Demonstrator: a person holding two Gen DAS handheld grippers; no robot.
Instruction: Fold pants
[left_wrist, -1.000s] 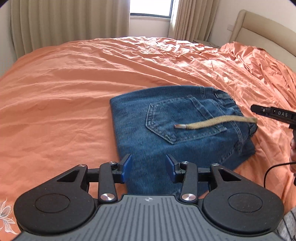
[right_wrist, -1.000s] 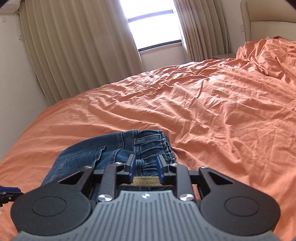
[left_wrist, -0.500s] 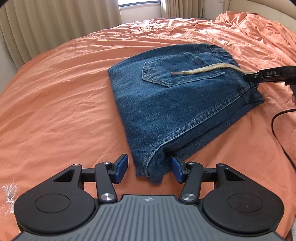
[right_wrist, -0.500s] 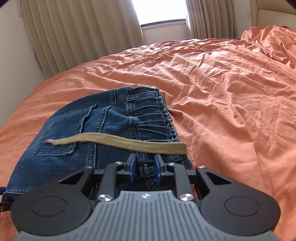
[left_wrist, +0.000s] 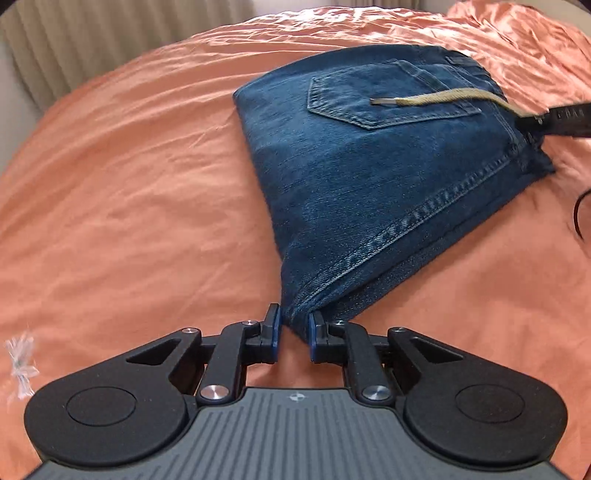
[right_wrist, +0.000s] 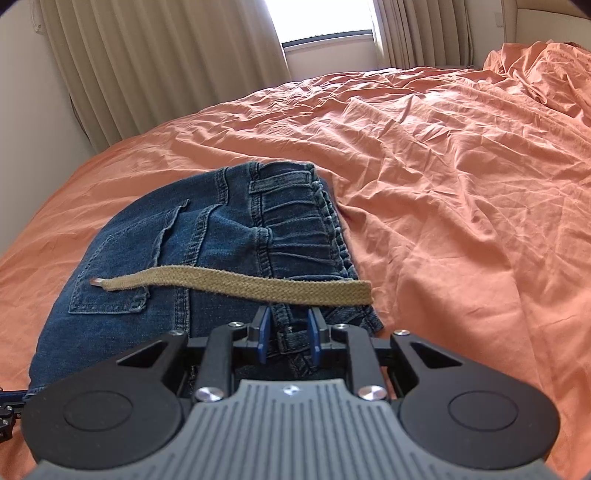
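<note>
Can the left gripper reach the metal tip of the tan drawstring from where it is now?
Probably not right away. The left gripper has just closed its fingers on the near corner of the jeans, while the drawstring tip lies uncovered on the back pocket, far across the denim. It must let go first.

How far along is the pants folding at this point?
Done: the jeans already lie folded into a compact stack on the bed.
In hand: the left gripper has just closed on the near corner; the right gripper pinches the waistband end.
Left: probably one last fold or tidy.
</note>
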